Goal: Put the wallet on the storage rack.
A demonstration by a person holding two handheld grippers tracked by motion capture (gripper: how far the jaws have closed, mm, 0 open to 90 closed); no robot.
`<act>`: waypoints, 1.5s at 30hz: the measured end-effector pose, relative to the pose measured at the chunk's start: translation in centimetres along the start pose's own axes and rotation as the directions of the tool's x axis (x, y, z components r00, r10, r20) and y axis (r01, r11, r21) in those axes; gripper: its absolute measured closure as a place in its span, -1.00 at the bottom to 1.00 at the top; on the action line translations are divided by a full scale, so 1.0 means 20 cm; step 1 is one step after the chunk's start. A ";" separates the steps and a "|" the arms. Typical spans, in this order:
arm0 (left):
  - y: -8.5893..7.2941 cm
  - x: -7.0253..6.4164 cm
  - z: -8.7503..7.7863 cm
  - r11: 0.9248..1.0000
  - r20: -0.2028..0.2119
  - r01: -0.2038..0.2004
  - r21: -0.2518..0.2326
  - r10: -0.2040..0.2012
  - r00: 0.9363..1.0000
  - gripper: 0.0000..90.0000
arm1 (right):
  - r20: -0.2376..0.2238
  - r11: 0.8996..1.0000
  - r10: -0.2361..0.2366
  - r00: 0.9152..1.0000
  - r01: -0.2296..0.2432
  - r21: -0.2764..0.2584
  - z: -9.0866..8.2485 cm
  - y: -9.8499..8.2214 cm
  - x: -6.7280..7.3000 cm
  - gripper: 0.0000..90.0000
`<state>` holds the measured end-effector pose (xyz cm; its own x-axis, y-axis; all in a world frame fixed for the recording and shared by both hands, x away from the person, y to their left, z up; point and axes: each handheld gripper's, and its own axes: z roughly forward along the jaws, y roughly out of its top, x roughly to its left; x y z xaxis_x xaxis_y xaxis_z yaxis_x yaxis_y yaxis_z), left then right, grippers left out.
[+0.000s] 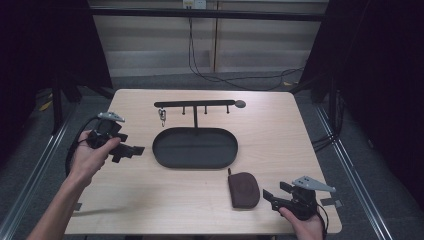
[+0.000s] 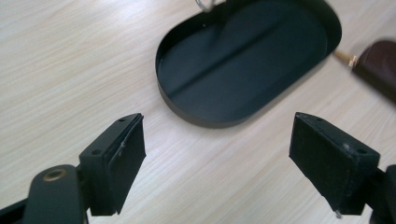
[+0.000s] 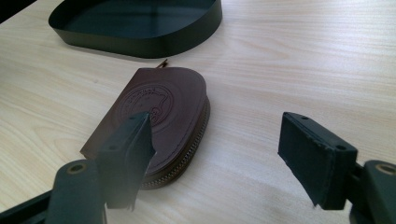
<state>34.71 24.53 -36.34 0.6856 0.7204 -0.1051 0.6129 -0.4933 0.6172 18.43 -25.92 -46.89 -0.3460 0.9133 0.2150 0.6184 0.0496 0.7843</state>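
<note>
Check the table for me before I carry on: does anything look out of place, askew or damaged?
Nothing stands out. The brown zip pouch lies flat and closed on the wooden table, apart from the black oval tray. The hook stand behind the tray stands upright with a small metal clip hanging from it.

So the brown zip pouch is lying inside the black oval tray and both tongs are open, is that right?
Not quite. The brown zip pouch lies on the bare table, outside the black oval tray and just in front of its near rim, as the high view shows. The rest holds: the left tongs and the right tongs both stand open with nothing between them.
</note>
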 end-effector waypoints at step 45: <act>-0.73 -0.21 0.08 0.971 0.093 0.106 -0.216 -0.088 0.992 -0.54 | -0.129 0.981 -0.047 0.991 0.070 0.179 0.12 0.18 0.12 -0.34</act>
<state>23.41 27.93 -46.14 0.6626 0.7126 -0.2308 0.5830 -0.2971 0.7562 21.59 -22.62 -44.89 -0.4628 0.8502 0.2509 0.7089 0.1849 0.6807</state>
